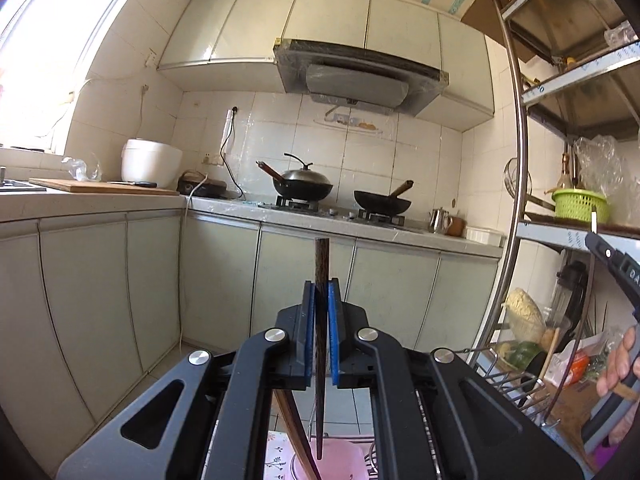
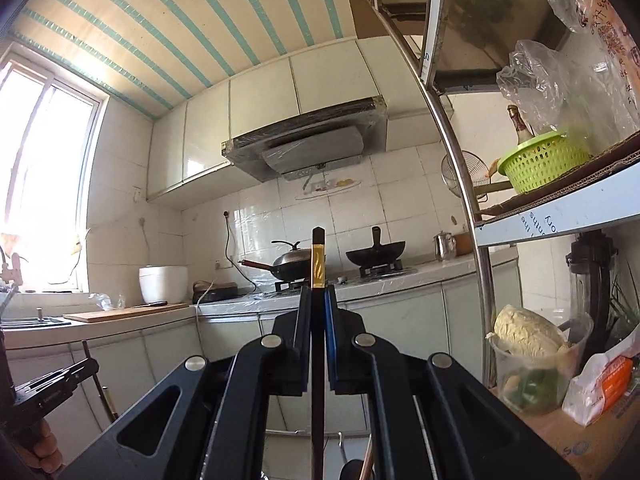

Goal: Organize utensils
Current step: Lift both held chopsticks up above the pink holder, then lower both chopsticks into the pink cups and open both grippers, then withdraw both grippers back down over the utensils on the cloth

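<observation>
both tongs level, each clamping an upright chopstick.

Left tongs clamped on upright brown chopstick, stove behind

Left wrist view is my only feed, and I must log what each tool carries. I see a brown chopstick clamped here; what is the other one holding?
Observer: The right tool is shut on a black chopstick standing upright between its pads.
Operator: Any marking on it?
Observer: Yes, a gold band with a flame-like pattern near its top end.
Operator: Does that view show my tool?
Observer: Only its body, at the lower left edge; its tips are not visible there.
</observation>
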`<state>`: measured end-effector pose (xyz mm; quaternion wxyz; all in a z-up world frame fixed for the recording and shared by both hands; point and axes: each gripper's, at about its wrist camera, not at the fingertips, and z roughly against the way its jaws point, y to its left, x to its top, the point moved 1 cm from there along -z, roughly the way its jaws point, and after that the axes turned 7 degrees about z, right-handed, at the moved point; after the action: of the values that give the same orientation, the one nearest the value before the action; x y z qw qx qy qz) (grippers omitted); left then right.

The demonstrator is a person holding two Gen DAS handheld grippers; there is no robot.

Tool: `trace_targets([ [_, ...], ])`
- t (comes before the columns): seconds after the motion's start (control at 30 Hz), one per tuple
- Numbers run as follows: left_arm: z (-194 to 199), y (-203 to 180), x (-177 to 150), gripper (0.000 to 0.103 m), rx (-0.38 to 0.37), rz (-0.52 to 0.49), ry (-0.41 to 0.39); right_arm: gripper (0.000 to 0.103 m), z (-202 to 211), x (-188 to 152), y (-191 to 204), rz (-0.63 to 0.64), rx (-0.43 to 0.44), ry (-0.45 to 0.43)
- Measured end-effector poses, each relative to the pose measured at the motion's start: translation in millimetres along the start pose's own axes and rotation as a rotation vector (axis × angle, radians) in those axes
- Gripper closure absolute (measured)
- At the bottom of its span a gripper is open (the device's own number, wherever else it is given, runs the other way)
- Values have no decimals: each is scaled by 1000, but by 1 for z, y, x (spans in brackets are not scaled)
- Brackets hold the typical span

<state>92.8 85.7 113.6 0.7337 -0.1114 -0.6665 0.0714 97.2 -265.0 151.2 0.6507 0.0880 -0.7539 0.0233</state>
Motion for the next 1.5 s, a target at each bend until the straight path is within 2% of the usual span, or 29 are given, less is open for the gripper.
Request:
trace_targets([
  [0.13,-10,4,-12,98,-3,4,35,97,-9,-13,1,14,-10,5],
  [0.37,-16,8,-38,98,-8,-4,127,97,-10,-47,-2,-6,5,141],
  [0.6,-20,10,-60,96,-5,11,236,95,-3,-80,-3,-36,12,313],
  [0.63,-20,10,-63,96,2,10,252,95,-3,-84,-4,-43,17,345],
  [0.7,-19,12,-66,82,10,14,276,88,-3,-89,-5,-51,22,394],
  [0.73,-17,13,-65,78,9,25,286,86,-1,-89,-5,-53,22,401],
  [0.8,-12,15,-62,71,2,46,283,71,6,-87,-6,-54,20,397],
  [0.83,-8,16,-59,71,0,53,274,70,9,-85,-7,-53,17,390],
  [1.27,46,5,-32,69,-39,61,212,70,58,-61,-1,-60,11,386],
  [1.37,60,0,-33,69,-62,51,220,70,73,-65,2,-71,20,410],
  [1.5,73,-8,-43,69,-94,33,272,70,86,-76,8,-75,34,468],
])
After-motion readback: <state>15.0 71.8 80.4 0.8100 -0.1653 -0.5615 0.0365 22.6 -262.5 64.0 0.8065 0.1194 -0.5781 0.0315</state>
